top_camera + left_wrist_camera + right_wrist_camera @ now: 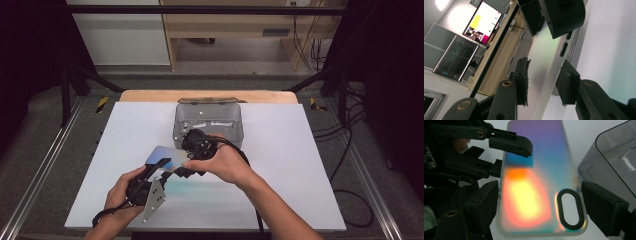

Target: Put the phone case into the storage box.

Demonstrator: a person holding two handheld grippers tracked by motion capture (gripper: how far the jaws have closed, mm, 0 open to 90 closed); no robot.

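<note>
1. High view: an iridescent phone case [162, 159] is held just above the white tabletop [280, 175], a little in front of the grey transparent box [208, 125] that stands near the tabletop's far edge.
2. The left gripper [161, 165] reaches in from the lower left and has one end of the case between its jaws. The right gripper [187, 170], in the hand coming from the lower right, meets the case at its other end, just before the box. How wide either pair of jaws stands is hard to read here.
3. Left gripper view: the case [549, 60] runs edge-on between the left gripper's [543, 82] two pads, which sit at its two faces; whether they press on it cannot be told. Farther along, the right gripper [549, 23] has the case's far end.
4. Right gripper view: the case [536, 182] lies broad-side up, glowing purple, blue, orange and yellow, its black-rimmed oval camera opening [569, 208] at the near end. The right gripper [540, 208] straddles that end, one pad at each long edge, clamped across its width. The left gripper [506, 153] holds the far end, one jaw above the case and one below. The box [614, 160] stands just beside the case.
</note>
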